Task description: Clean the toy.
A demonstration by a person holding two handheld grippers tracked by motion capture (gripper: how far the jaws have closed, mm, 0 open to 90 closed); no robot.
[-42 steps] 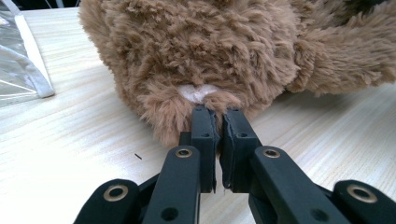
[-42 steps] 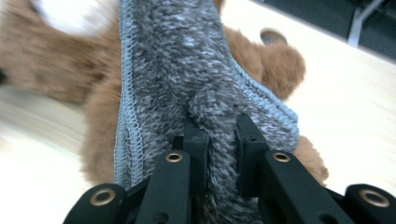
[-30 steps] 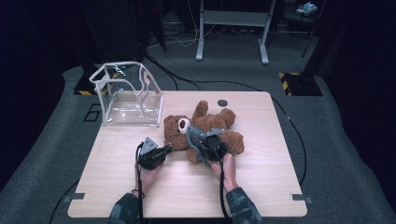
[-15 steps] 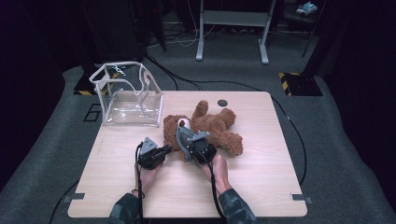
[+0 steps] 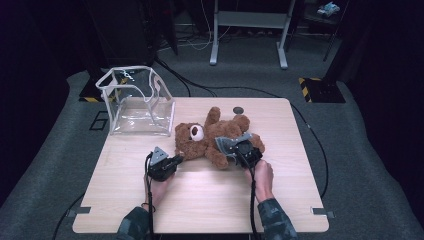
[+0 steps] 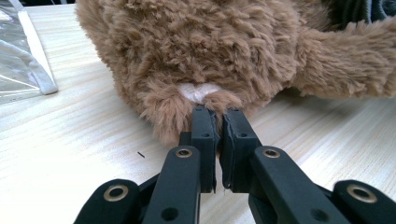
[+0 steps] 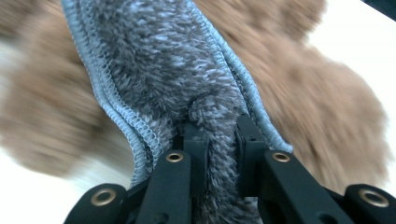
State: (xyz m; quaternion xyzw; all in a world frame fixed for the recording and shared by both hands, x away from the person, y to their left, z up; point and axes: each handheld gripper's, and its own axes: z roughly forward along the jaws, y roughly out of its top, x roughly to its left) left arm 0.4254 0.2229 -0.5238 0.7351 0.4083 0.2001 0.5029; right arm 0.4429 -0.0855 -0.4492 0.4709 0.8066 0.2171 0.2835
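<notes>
— Since the pale wooden bench [image 5: 200,200] carries everything, where do the big things sit on it?

— At the far left corner stands a clear plastic pouch with white edging [image 5: 135,102], open at the top. Just beside it, toward the middle of the bench, lies a brown plush teddy bear [image 5: 205,140], on its back, head toward the pouch and legs toward the right edge. A small dark round disc [image 5: 238,110] lies near the far edge, just beyond the bear's raised paw.

— And that grey piece?

— A grey fleece cloth with stitched pale-blue hems [image 7: 173,70] lies across the bear's lower body (the bear's fur behind it is blurred in the right gripper view).

— What has the right gripper [image 5: 243,151] got?

— Its jaws stand a little apart, with a fold of the grey cloth pinched between them; the fleece bulges out just past the tips [image 7: 219,128]. The person's right hand [image 5: 261,176] holds it from the near side.

— The left one?

— The left gripper [image 5: 172,162] sits by the bear's head. Seen from its own camera, the jaws are pressed almost together, only a thin slit between them, and their tips [image 6: 217,119] reach a tuft of brown fur with a white patch. Whether any fur is truly caught, I cannot tell. The left hand [image 5: 156,187] comes in from the near edge.
</notes>
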